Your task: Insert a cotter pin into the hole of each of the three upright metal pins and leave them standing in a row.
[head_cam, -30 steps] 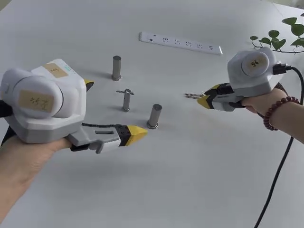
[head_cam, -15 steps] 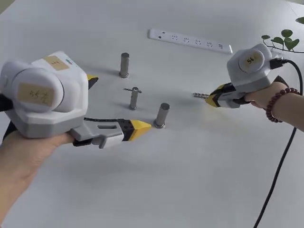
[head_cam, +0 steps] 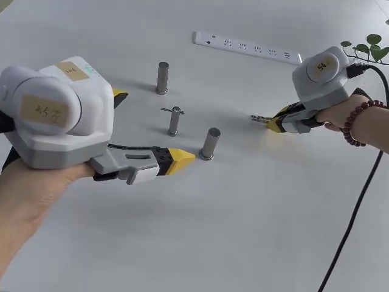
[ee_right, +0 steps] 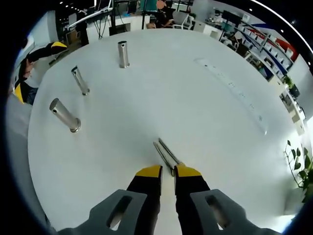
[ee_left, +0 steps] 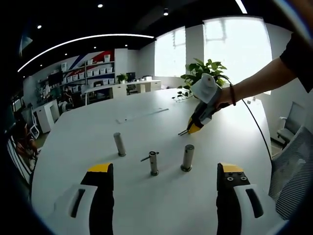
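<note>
White bench [head_cam: 243,213] carries three upright metal pins [head_cam: 210,143] in a row toward its far edge. The middle pin [head_cam: 174,125] has a cotter pin [head_cam: 172,110] through it. The right gripper [ee_right: 167,170], jaws nearly together, clamps a second cotter pin [ee_right: 165,151], well apart from the row. The left gripper [ee_left: 165,168] gapes wide, holding nothing.

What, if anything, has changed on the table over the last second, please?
Nothing visibly moved; only the head camera shifted. The right gripper stays shut on a thin metal cotter pin, short of the pins. The left gripper stays open. The far upright grey metal pin and the near pin stay bare; the middle pin keeps its inserted cotter pin.
</note>
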Demonstrator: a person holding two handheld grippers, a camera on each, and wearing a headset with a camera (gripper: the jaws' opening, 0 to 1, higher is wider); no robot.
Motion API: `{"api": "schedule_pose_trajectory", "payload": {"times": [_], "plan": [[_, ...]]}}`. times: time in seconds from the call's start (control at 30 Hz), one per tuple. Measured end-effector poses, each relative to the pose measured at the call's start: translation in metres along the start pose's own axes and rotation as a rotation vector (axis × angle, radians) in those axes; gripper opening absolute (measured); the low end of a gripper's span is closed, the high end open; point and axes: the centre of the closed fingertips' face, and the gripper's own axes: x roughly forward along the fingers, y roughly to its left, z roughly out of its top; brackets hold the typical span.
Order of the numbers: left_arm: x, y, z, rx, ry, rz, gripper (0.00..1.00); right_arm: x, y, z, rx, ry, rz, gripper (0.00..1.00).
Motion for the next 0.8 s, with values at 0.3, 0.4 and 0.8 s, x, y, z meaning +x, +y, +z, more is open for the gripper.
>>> {"api": "schedule_pose_trajectory", "payload": {"times": [0.3, 0.4, 0.8], "plan": [[0.0, -0.002, -0.001, 0.01, 0.007, -0.009, 0.87, -0.002, 0.009, -0.003, 0.056, 0.038, 0.07, 0.0], [-0.001, -0.002, 0.0, 0.009, 0.004, -0.009, 0.87, -0.003, 0.009, -0.005, 0.024, 0.053, 0.075, 0.0], [-0.002, -0.003, -0.001, 0.015, 0.004, -0.019, 0.84, -0.003, 0.012, -0.002, -0.092, 0.075, 0.076, 0.0]]}}
